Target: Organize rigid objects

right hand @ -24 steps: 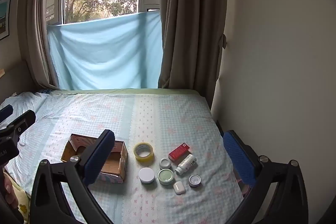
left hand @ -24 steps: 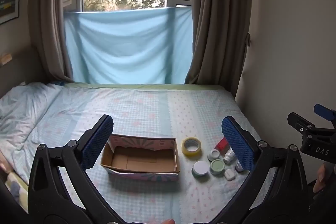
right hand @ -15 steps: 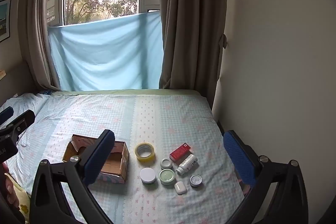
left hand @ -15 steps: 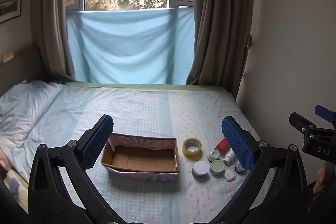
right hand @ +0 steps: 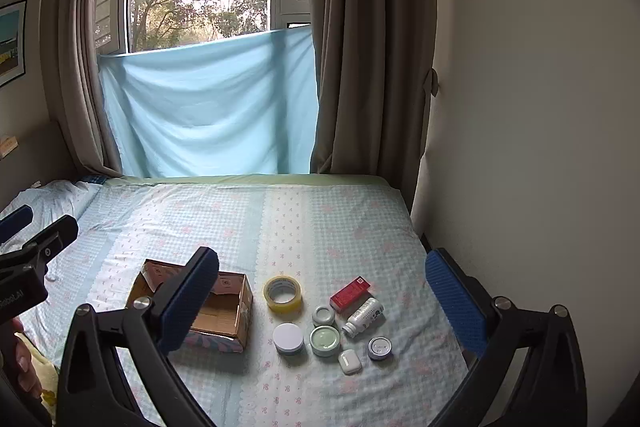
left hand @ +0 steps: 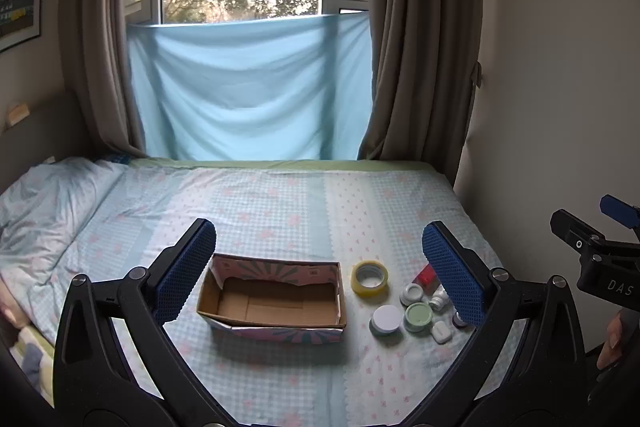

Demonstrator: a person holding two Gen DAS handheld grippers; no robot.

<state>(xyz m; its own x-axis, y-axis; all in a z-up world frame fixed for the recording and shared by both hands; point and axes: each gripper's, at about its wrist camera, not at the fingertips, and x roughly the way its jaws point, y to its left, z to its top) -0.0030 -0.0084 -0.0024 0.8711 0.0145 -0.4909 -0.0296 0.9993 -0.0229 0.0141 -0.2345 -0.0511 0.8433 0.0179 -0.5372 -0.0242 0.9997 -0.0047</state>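
Both the left gripper [left hand: 320,269] and right gripper [right hand: 322,297] hang wide apart, holding nothing. On the bed [right hand: 304,223], 7 small items cluster: white earbud case [right hand: 349,361], green-lidded jar [right hand: 324,340], red box [right hand: 350,293]. At 9 o'clock of them sits the empty cardboard box [left hand: 276,301].

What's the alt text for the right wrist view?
Open right hand-held gripper hovers above a bed holding an empty cardboard box, yellow tape roll, red box, white bottle and several small jars. Curtained window behind.
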